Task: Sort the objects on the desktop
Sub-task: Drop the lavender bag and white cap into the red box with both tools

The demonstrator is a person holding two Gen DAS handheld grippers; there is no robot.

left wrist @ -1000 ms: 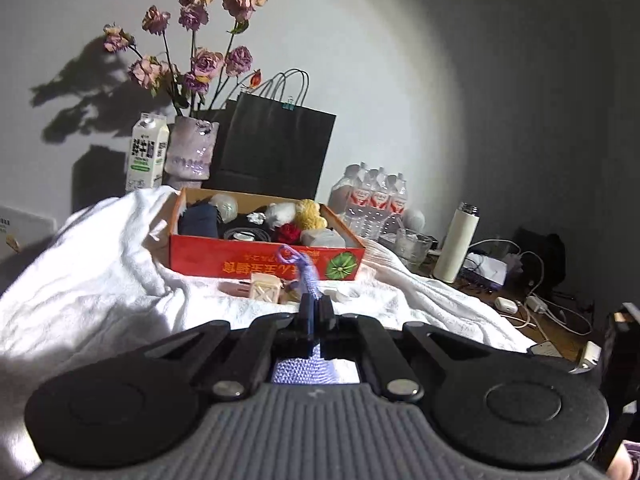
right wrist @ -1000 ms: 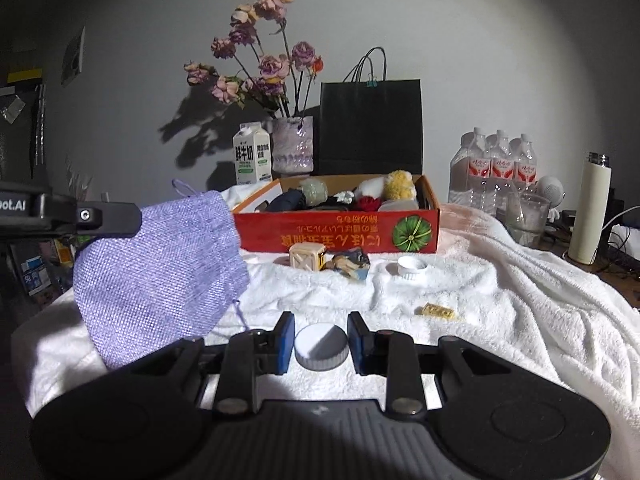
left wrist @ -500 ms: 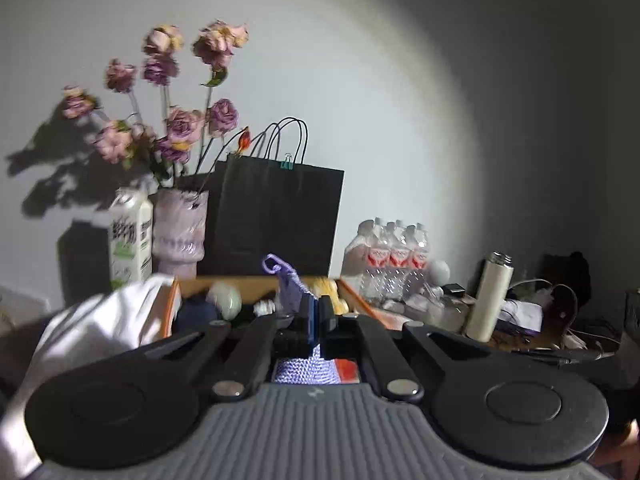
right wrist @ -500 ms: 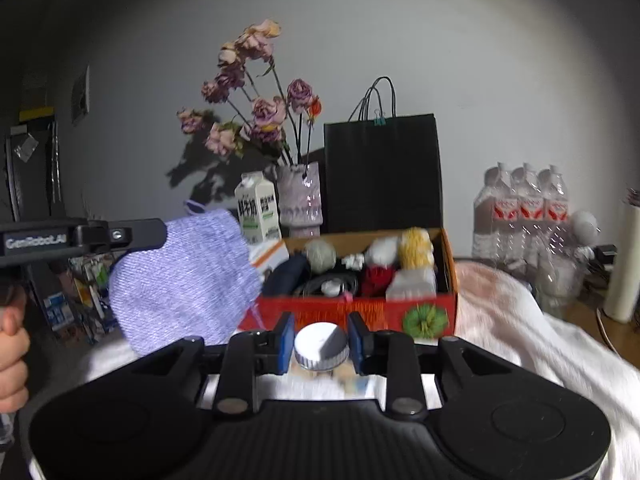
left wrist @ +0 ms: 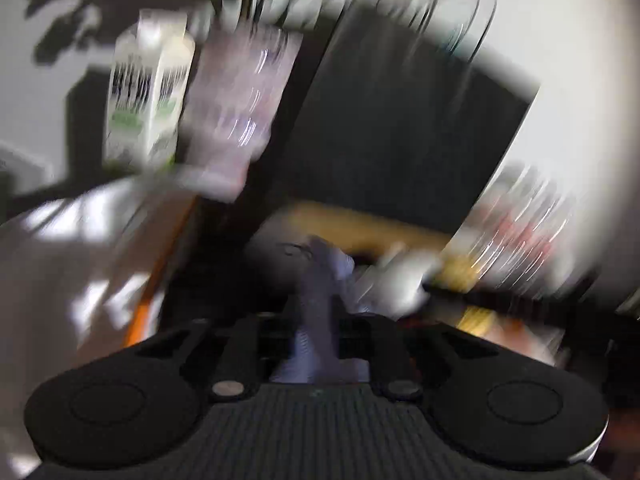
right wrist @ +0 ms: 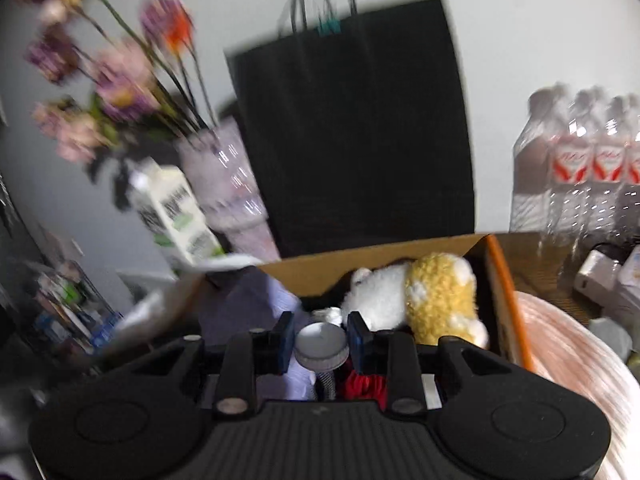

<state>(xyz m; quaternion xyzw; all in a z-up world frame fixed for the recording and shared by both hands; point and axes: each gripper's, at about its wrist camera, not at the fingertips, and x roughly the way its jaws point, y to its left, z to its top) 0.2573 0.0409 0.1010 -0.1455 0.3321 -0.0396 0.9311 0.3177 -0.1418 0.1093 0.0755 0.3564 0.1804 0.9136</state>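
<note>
Cap (right wrist: pixel 321 346) clamped in right hand-held gripper (right wrist: pixel 320 343) over box (right wrist: pixel 505 280).

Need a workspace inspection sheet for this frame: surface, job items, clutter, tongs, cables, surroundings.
Surface: white towel at right, motion-blurred.
Job's things: cardboard box with orange side, open; inside it a yellow-and-white plush, something red and purple cloth. White cap between the right tongs. Purple pouch in the left tongs.
Clutter: milk carton, flower vase, black paper bag, water bottles, all behind the box.
Grippers: right shut on the cap above the box; left view heavily blurred, pouch pinched.
Cables: nothing seen.
Surroundings: pale wall; shelf clutter at far left, too blurred to name.
</note>
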